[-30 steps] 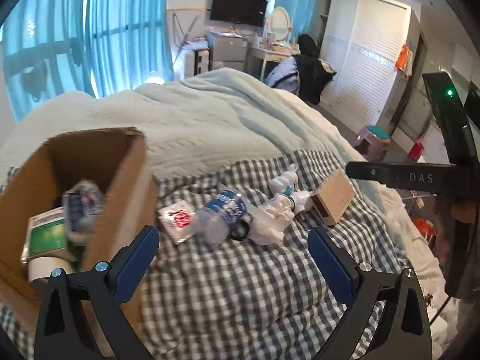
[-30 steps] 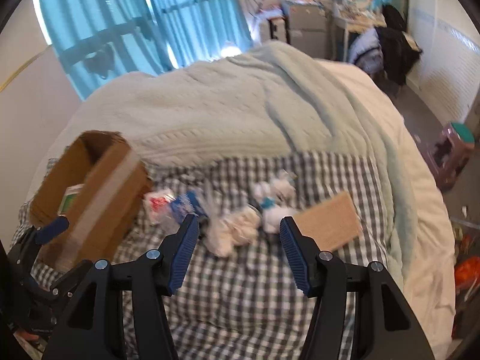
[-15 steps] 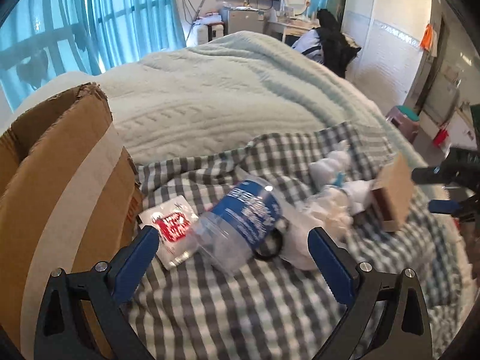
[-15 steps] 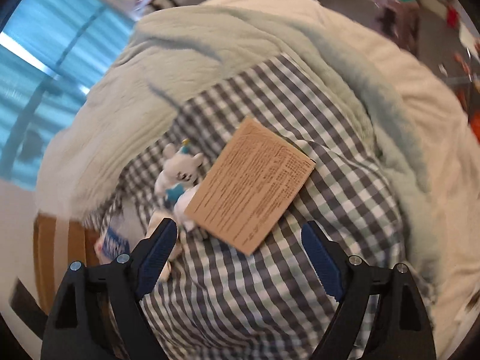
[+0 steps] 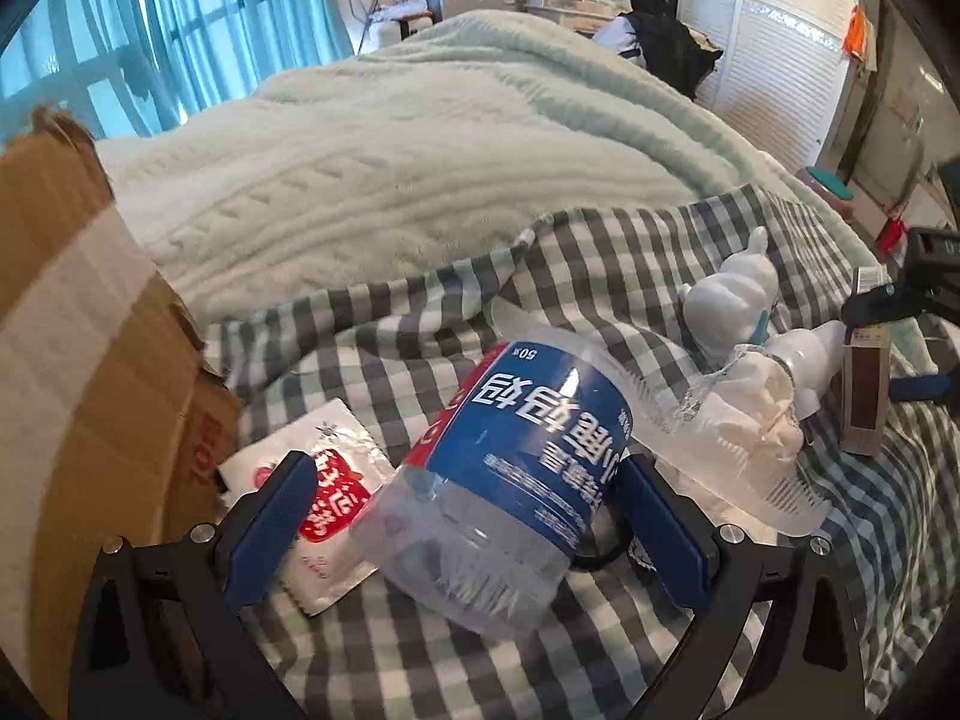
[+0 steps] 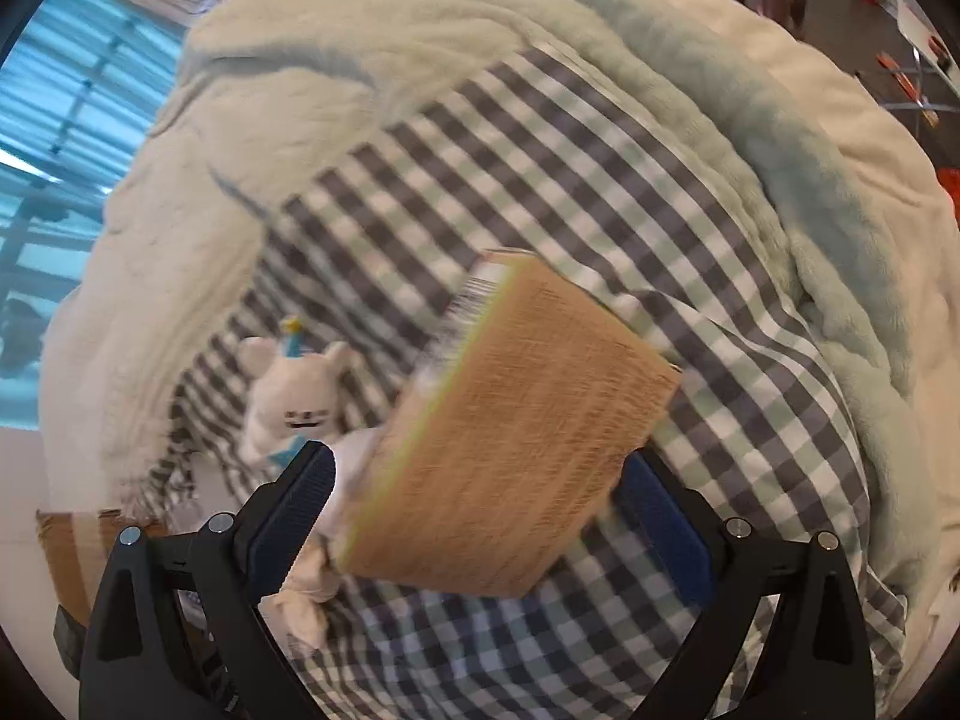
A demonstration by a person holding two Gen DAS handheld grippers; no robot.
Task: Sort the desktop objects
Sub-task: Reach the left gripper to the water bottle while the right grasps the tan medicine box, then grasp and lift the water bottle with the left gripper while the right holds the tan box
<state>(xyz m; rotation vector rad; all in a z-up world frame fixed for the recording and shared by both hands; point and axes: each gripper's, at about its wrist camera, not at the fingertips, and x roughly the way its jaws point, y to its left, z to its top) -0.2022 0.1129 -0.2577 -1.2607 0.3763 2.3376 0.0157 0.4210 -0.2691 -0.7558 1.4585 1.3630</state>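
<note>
**Two grabs lining up at once**

The left gripper point(image 5: 465, 519) stands spread wide around the lower end of the clear bottle point(image 5: 510, 468), pads not yet touching it. It should close across the blue label, where the thin crushable wall looks stiffest, and gently. The bottle lies on its side on the checked cloth point(image 5: 630, 252), just beside the cardboard box point(image 5: 78, 360) and overlapping a red-and-white sachet point(image 5: 330, 498).

The right gripper point(image 6: 474, 516) is likewise released around the tan carton point(image 6: 516, 432) — blurred, tilted up on one edge beside the white plush toy point(image 6: 294, 396).
</note>
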